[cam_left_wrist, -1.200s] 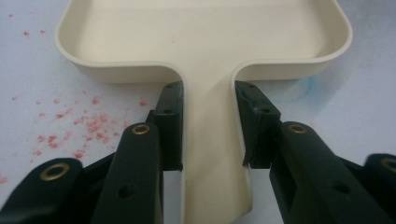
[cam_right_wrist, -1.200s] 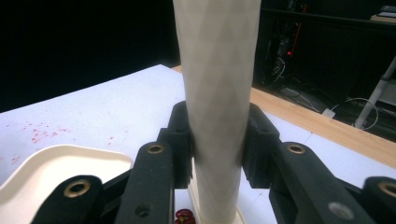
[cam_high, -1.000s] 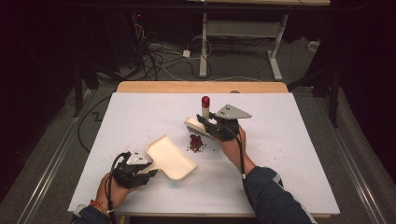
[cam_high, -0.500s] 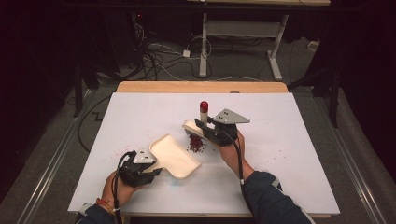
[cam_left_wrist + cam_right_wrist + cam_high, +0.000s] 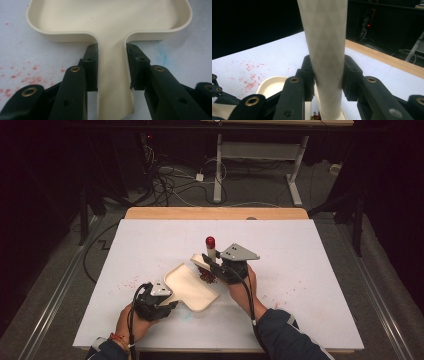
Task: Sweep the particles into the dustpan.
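A cream dustpan [image 5: 192,289] lies on the white table, and my left gripper [image 5: 169,303] is shut on its flat handle [image 5: 112,75]. The jaws of the left gripper [image 5: 112,67] press on both sides of that handle. My right gripper [image 5: 212,268] is shut on an upright cream tool with a red cap [image 5: 210,242]. Its thick handle [image 5: 325,50] fills the gap between the jaws of the right gripper [image 5: 325,75]. The tool's flat foot rests by a small pile of dark red bits [image 5: 206,276], right at the dustpan's far rim [image 5: 272,86].
Red specks [image 5: 131,282] stain the white table cover [image 5: 310,270] left of the dustpan, with more at the right [image 5: 290,292]. A wooden strip [image 5: 215,213] runs along the table's far edge. Cables and desk legs [image 5: 218,175] stand on the floor beyond.
My right gripper has carried the tool a little left and nearer, up to the dustpan's rim, and the pile of bits has shifted with it. The left gripper and dustpan have barely moved.
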The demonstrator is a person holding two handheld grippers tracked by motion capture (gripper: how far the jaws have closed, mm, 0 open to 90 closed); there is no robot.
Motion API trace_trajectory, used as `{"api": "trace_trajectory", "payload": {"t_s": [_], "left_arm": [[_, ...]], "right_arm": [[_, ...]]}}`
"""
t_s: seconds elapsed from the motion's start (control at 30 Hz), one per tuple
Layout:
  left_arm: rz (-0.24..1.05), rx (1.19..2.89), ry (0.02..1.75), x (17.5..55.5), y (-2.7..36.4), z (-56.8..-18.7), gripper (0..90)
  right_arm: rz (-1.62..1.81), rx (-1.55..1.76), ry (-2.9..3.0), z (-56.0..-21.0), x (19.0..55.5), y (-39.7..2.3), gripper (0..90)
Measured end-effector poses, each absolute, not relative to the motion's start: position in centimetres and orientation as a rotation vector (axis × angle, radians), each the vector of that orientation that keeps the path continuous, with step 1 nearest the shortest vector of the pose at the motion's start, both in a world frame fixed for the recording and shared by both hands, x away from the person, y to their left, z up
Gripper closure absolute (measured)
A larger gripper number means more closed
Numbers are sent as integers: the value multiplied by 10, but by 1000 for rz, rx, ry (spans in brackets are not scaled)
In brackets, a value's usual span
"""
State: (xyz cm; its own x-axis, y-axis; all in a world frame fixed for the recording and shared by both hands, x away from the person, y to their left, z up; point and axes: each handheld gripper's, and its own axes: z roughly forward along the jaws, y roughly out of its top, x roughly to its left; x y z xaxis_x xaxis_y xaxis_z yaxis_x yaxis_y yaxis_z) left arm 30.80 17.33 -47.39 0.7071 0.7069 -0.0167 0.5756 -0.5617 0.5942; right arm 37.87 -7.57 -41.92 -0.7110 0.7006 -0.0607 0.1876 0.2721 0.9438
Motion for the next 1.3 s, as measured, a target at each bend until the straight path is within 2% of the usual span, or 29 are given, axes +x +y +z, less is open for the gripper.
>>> {"api": "trace_trajectory", "payload": {"t_s": [0.93, 1.3], "left_arm": [[269, 2339, 1023, 318, 156, -478, 637], [261, 2354, 1003, 320, 158, -480, 638]], "right_arm": [[1505, 697, 2127, -415, 338, -51, 693], [1554, 705, 2103, -405, 343, -66, 702]]}}
